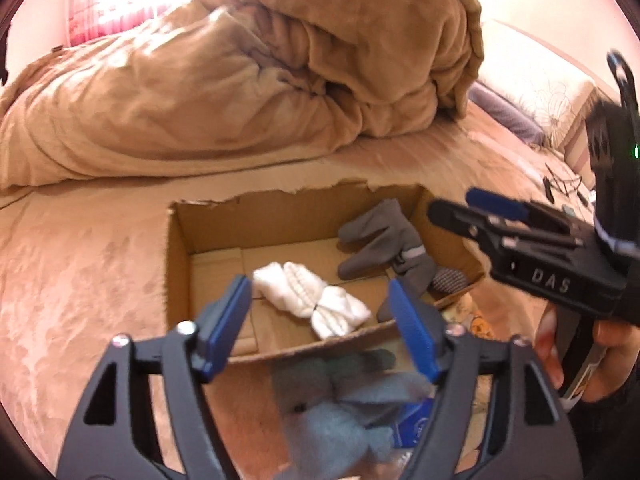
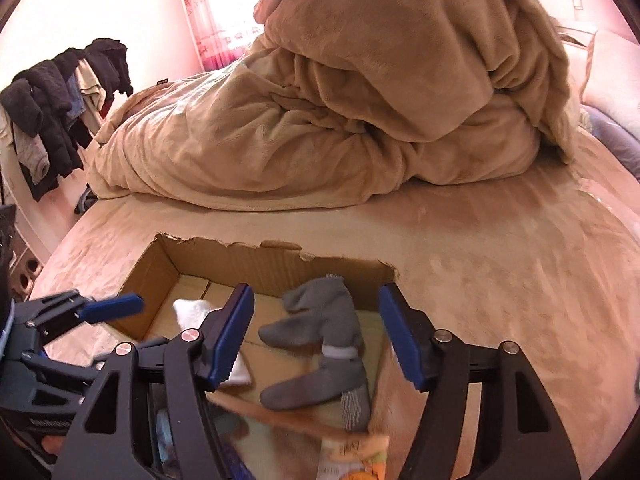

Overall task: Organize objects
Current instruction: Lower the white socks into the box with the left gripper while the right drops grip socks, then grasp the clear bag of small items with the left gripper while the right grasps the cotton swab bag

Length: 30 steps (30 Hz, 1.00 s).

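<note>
An open cardboard box [image 1: 180, 264] sits on the bed; it also shows in the right wrist view [image 2: 276, 264]. Inside lie a white sock pair [image 1: 312, 300] and a grey sock pair [image 1: 384, 240]; the grey pair [image 2: 320, 344] and part of the white pair [image 2: 192, 312] show in the right wrist view. My left gripper [image 1: 320, 328] is open and empty above the box's near edge. A blue-grey sock bundle [image 1: 344, 412] lies on the bed just in front of the box, below the left gripper. My right gripper [image 2: 316, 336] is open and empty over the grey socks; it also shows in the left wrist view [image 1: 476, 208].
A large tan quilt [image 1: 248, 72] is piled on the bed behind the box. Pillows [image 1: 532, 88] lie at the far right. Dark clothes [image 2: 60, 100] hang on a rack at the left. A colourful packet [image 2: 356, 460] lies near the box's front corner.
</note>
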{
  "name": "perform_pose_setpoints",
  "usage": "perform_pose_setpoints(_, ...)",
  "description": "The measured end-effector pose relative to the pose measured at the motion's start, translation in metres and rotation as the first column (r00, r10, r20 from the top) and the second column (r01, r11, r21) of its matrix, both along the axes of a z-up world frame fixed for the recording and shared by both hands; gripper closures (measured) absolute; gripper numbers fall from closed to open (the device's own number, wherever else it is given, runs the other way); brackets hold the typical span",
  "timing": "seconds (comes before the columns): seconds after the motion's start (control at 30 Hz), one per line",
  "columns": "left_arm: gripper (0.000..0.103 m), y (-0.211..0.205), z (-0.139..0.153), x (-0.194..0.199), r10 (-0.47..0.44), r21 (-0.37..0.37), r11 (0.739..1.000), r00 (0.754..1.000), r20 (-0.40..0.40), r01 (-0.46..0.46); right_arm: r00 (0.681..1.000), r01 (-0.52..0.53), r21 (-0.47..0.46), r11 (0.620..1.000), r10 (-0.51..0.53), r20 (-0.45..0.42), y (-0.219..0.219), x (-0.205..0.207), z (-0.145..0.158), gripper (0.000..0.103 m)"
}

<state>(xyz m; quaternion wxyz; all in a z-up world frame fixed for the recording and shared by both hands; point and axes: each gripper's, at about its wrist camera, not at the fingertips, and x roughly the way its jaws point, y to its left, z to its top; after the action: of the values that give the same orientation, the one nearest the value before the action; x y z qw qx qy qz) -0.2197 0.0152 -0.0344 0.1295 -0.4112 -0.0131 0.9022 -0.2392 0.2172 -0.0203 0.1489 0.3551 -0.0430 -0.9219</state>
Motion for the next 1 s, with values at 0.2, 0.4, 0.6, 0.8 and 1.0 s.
perform_pose_setpoints(0.2, 0.019, -0.011, 0.028, 0.033, 0.054, 0.009, 0.999, 0.997, -0.052, -0.053, 0.998, 0.06, 0.037, 0.998, -0.059, -0.025, 0.009, 0.037, 0.019, 0.035)
perform_pose_setpoints(0.4, 0.016, -0.022, 0.048, 0.069, 0.095, 0.039, 0.995, 0.991, -0.093, -0.091, 0.995, 0.086, 0.031, 0.996, -0.084, -0.058, 0.02, 0.077, 0.039, 0.035)
perform_pose_setpoints(0.6, 0.01, -0.031, 0.059, 0.1, 0.113, 0.06, 0.992, 0.986, -0.123, -0.106, 0.992, 0.092, 0.031, 0.995, -0.089, -0.091, 0.025, 0.113, 0.057, 0.034)
perform_pose_setpoints(0.8, 0.009, -0.035, 0.05, 0.12, 0.127, 0.084, 0.99, 0.985, -0.113, -0.118, 0.992, 0.085, 0.034, 0.996, -0.082, -0.097, 0.025, 0.14, 0.057, 0.034)
perform_pose_setpoints(1.0, 0.008, -0.033, 0.026, 0.133, 0.13, 0.093, 0.988, 0.989, -0.073, -0.123, 0.995, 0.072, 0.054, 0.996, -0.067, -0.08, 0.022, 0.155, 0.038, 0.034)
